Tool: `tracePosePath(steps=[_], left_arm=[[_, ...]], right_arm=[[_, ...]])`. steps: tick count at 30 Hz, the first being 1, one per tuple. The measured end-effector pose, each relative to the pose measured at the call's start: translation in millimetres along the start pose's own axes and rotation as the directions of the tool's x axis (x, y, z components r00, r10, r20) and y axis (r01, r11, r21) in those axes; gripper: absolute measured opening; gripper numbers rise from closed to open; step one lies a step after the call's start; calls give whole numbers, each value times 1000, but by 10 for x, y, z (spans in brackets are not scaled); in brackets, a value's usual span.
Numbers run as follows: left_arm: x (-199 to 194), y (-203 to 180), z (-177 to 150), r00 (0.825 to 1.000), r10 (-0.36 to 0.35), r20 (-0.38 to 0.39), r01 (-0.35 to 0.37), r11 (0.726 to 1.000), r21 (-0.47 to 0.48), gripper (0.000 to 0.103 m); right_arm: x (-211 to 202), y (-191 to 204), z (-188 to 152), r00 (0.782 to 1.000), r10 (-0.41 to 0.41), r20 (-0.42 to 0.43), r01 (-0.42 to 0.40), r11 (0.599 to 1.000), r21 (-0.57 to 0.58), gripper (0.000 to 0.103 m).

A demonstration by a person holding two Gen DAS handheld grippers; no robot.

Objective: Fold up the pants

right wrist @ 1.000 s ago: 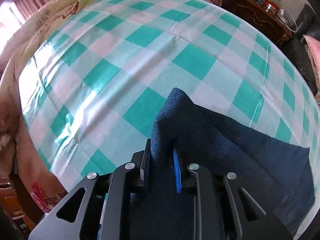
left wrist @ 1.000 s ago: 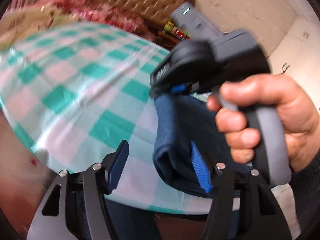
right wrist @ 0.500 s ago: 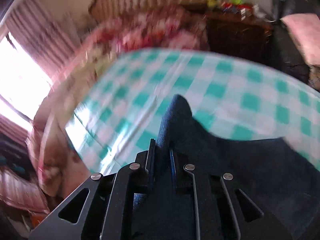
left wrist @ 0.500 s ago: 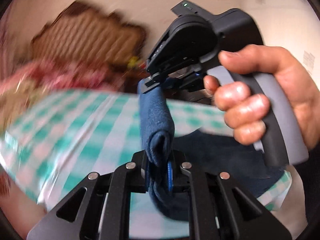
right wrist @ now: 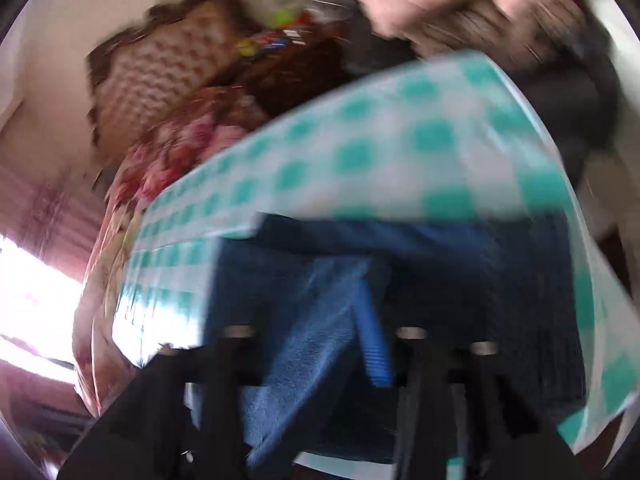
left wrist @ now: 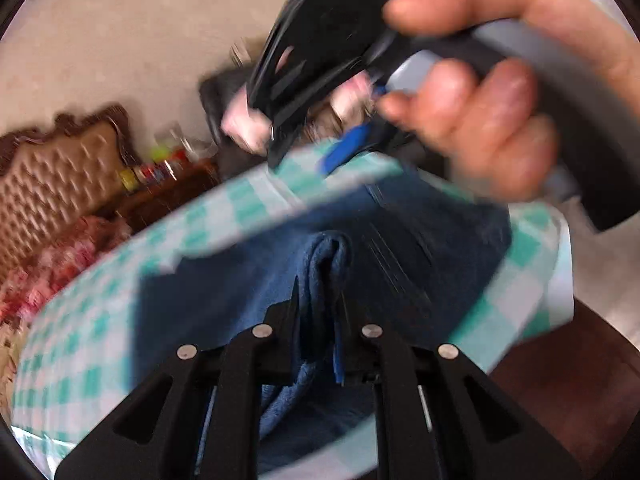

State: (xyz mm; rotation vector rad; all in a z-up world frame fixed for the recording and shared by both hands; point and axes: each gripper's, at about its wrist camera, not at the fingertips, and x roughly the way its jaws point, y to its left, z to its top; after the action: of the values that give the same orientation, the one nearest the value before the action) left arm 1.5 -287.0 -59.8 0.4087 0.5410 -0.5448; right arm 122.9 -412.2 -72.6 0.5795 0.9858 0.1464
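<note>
Dark blue pants (left wrist: 400, 248) lie on a table with a green-and-white checked cloth (left wrist: 92, 332). My left gripper (left wrist: 318, 300) is shut on a bunched fold of the pants. My right gripper (left wrist: 340, 152) shows above it in the left wrist view, held in a hand, its blue pad off the fabric. In the blurred right wrist view the pants (right wrist: 440, 256) fill the lower frame, and the right gripper (right wrist: 328, 312) has a fold of blue fabric lying between jaws that stand apart.
A tufted brown headboard (left wrist: 52, 168) and floral bedding (left wrist: 60, 256) lie to the left. A dark wooden cabinet (left wrist: 160, 196) with small jars stands behind the table. The table's right edge (left wrist: 556, 280) is close.
Both grippers swung quickly, carrying the fold across the pants. The left gripper closed on the fabric a half second ago and stays shut. The right gripper's jaws have come apart.
</note>
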Motion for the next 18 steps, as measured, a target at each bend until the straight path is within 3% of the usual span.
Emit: tracePosePath(steps=[3, 6, 10, 16, 17, 18], left_arm=[[48, -53, -76, 1000, -2, -16, 2, 1000, 17, 11], [23, 30, -57, 1000, 7, -8, -7, 1000, 0, 11], [-14, 61, 3, 1000, 24, 5, -24, 1000, -12, 11], [-99, 153, 27, 998, 53, 31, -53, 998, -22, 11], [-101, 142, 20, 998, 60, 35, -60, 998, -10, 11], [-125, 118, 30, 997, 65, 36, -65, 998, -1, 11]], right_arm=[[72, -349, -130, 998, 52, -25, -50, 993, 103, 60], [164, -441, -166, 993, 100, -57, -91, 986, 138, 60], [408, -304, -132, 979, 146, -146, -129, 985, 115, 60], [834, 7, -22, 965, 129, -227, -121, 991, 50, 61], [865, 34, 3, 966, 137, -218, -132, 990, 39, 59], [878, 61, 32, 973, 125, -195, -124, 992, 17, 36]])
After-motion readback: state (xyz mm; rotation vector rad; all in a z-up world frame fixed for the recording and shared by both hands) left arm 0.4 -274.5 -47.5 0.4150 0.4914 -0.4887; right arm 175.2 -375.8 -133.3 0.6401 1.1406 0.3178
